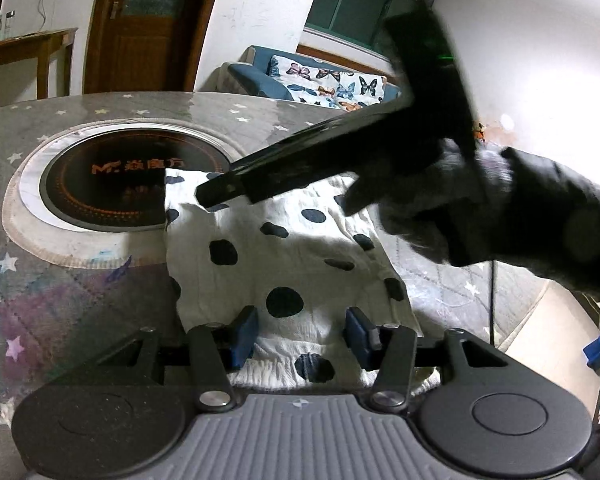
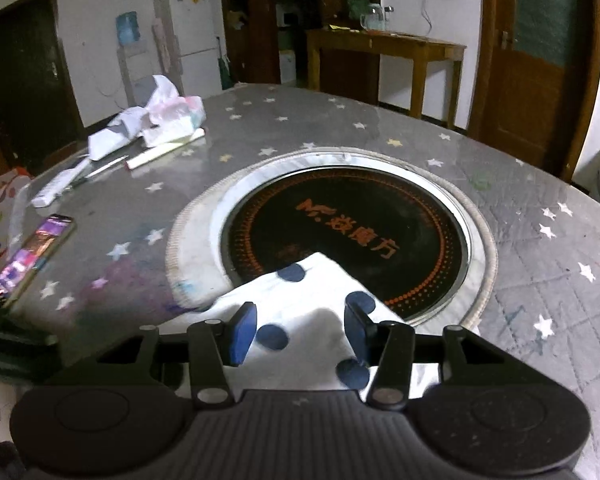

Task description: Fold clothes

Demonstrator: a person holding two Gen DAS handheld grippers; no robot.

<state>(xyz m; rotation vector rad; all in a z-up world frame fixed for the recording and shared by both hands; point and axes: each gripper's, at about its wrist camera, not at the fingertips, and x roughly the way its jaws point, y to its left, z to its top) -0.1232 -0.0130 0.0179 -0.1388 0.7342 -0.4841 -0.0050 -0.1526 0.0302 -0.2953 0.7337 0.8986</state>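
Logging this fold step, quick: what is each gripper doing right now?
Left gripper: open, over the white dark-dotted cloth, holding nothing.
Right gripper: open, over the same cloth, holding nothing.

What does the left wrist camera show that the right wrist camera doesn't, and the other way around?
Only the left wrist view shows the right gripper crossing over the cloth in a gloved hand, plus a blue sofa with a butterfly-print cover and a window.

Only the right wrist view shows a lit phone, crumpled bags and papers on the far side of the table, and a white fridge.

Both show the white polka-dot garment lying partly over the round black cooktop set into the star-patterned table, with blue fingers open above it.
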